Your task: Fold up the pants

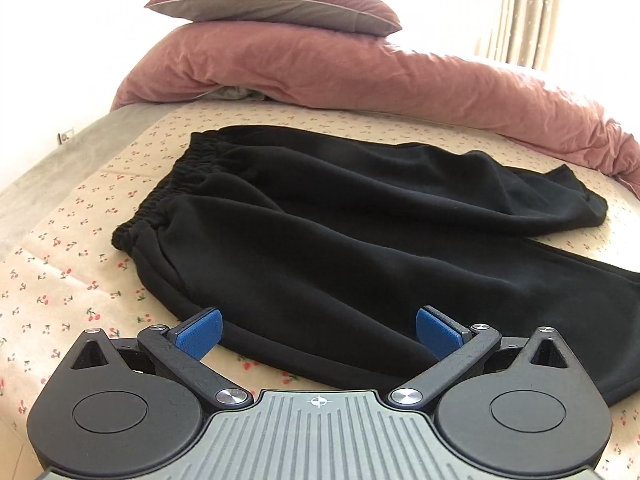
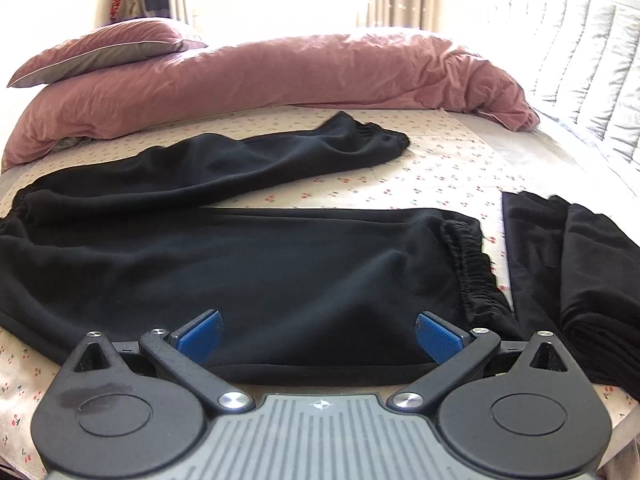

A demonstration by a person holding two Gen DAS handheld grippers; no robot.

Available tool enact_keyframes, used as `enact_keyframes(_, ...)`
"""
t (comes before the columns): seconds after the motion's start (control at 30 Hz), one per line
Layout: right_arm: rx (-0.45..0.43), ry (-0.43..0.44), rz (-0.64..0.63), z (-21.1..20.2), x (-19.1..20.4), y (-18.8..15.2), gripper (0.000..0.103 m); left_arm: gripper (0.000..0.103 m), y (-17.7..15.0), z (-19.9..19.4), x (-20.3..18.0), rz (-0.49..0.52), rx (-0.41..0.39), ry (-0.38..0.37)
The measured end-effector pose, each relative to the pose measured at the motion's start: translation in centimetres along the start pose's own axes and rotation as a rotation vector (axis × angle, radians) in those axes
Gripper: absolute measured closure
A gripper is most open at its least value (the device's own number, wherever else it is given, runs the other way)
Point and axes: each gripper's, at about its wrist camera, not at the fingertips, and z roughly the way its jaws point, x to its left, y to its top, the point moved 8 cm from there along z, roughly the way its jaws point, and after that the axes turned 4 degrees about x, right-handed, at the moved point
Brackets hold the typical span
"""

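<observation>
- While both grippers hang low over the near edge of the bed, the black pants (image 1: 320, 216) lie spread flat on the cherry-print sheet (image 1: 80, 248), unfolded.
- Left gripper (image 1: 319, 332): jaws spread wide, nothing between them. Blue pads (image 1: 199, 337) sit just above the near hem of the closer leg; touching the cloth or not, cannot tell.
- From the left wrist view, the elastic waistband (image 1: 168, 188) runs along the left end of the pants, bunched and gathered. Both legs stretch away to the right, the far leg angled apart from the near one, with a wedge of sheet showing between them.
- Right gripper (image 2: 319, 334): jaws likewise wide apart, empty. It sits over the near leg, lower down toward the ankle.
- From the right wrist view, the near leg ends in a gathered cuff (image 2: 472, 264) at right. The far leg's cuff (image 2: 380, 136) lies crumpled farther back on the sheet.
- Folded black clothing (image 2: 580, 280) is stacked at the right edge of the bed, just beside the near cuff, seemingly apart from it.
- Rumpled pink duvet (image 2: 280, 76) is heaped along the far side of the bed, clear of the pants. A pink-and-grey pillow (image 1: 272, 4) rests on top of its left end.
- Bright window and curtain (image 1: 524, 12) behind; detail washed out.
</observation>
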Motion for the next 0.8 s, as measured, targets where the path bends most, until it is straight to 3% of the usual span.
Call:
enact_keyframes(0.13, 0.052, -0.039, 0.168, 1.1, -5.3, -0.7, 0.000, 0.000, 1.0, 2.3, 4.3, -0.104, 0.030, -0.007)
enact_keyframes(0.27, 0.125, 0.040, 0.375, 3.2, -8.5, -3.0, 0.002, 0.005, 0.5, 4.6, 8.4, -0.262, 0.046, -0.080)
enact_keyframes(0.4, 0.174, 0.109, 0.479, 4.8, -8.8, -4.9, 0.007, 0.012, 0.1, 5.7, 11.3, -0.451, 0.063, -0.186)
enact_keyframes(0.47, 0.150, 0.118, 0.493, 4.8, -8.8, -4.7, 0.010, 0.032, -0.1, 6.4, 12.3, -0.506, 0.056, -0.197)
enact_keyframes(0.57, 0.123, 0.120, 0.532, 5.0, -9.1, -4.4, 0.019, 0.052, -0.7, 7.5, 13.4, -0.580, 0.051, -0.194)
enact_keyframes(0.73, 0.058, 0.134, 0.641, 5.6, -11.1, -3.8, 0.041, 0.070, -1.0, 7.7, 14.8, -0.642, -0.004, -0.165)
enact_keyframes(0.8, 0.040, 0.127, 0.675, 5.8, -11.7, -3.8, 0.059, 0.076, -1.0, 7.7, 15.0, -0.651, -0.019, -0.152)
